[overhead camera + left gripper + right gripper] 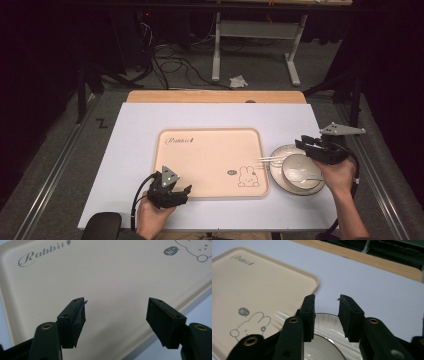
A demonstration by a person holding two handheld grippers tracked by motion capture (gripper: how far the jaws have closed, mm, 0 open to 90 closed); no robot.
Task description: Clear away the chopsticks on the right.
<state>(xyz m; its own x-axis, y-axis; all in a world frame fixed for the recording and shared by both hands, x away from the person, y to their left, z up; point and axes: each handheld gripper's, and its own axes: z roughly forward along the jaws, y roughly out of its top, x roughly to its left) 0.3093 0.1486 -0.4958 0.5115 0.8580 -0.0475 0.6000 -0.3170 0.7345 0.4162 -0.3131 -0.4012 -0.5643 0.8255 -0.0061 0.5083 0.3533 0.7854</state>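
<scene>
A beige tray (210,160) printed with a rabbit lies in the middle of the white table top. My left gripper (179,194) hovers over the tray's near left part, open, with only bare tray (112,272) behind its fingertips (116,308). Right of the tray stands a white plate (280,181) with a bowl (301,169) on it. A pair of pale chopsticks (270,159) rests across the plate's rim toward the tray. My right gripper (301,141) is held above the bowl, pointing left. In the right gripper view its jaws (327,300) stand apart with nothing between them, above the plate (329,321).
The white surface (215,117) covers a wooden table whose back edge (215,96) shows behind it. Beyond, on the floor, are cables (175,65), a grey table frame (216,50) and a crumpled white scrap (238,81). Metal rails run along both sides.
</scene>
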